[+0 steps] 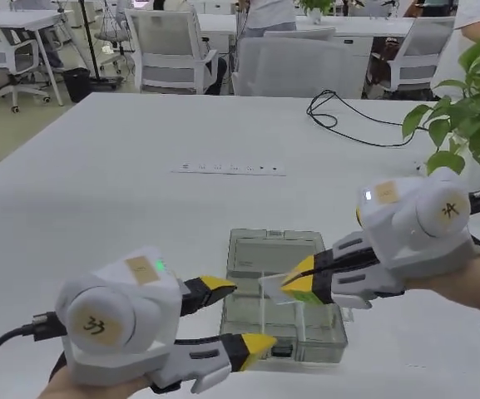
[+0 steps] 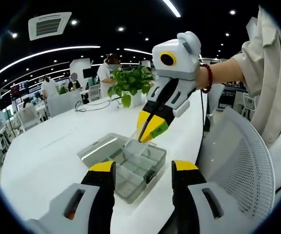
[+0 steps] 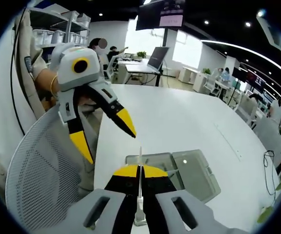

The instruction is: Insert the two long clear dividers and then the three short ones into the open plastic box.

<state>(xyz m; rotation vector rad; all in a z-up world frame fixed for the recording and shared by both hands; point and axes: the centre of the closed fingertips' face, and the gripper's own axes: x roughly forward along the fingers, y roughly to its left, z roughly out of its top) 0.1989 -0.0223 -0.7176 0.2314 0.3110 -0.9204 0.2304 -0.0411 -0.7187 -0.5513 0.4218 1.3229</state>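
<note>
The clear plastic box (image 1: 327,341) lies open on the white table, its lid (image 1: 273,249) folded away from me. Upright clear dividers (image 1: 262,314) stand inside its base. My right gripper (image 1: 294,287) hovers over the box from the right, shut on a clear divider (image 1: 271,283); its own view has that divider (image 3: 140,155) edge-on between the closed jaws, above the box (image 3: 194,173). My left gripper (image 1: 238,316) is open at the box's near left corner, holding nothing. From its view the box (image 2: 97,148) lies ahead, with the right gripper (image 2: 147,135) and divider (image 2: 134,146) above it.
A white power strip (image 1: 227,168) lies mid-table beyond the box. A black cable (image 1: 339,116) loops at the far right beside a potted plant (image 1: 464,100). Office chairs (image 1: 169,50) stand along the far edge, with people behind them.
</note>
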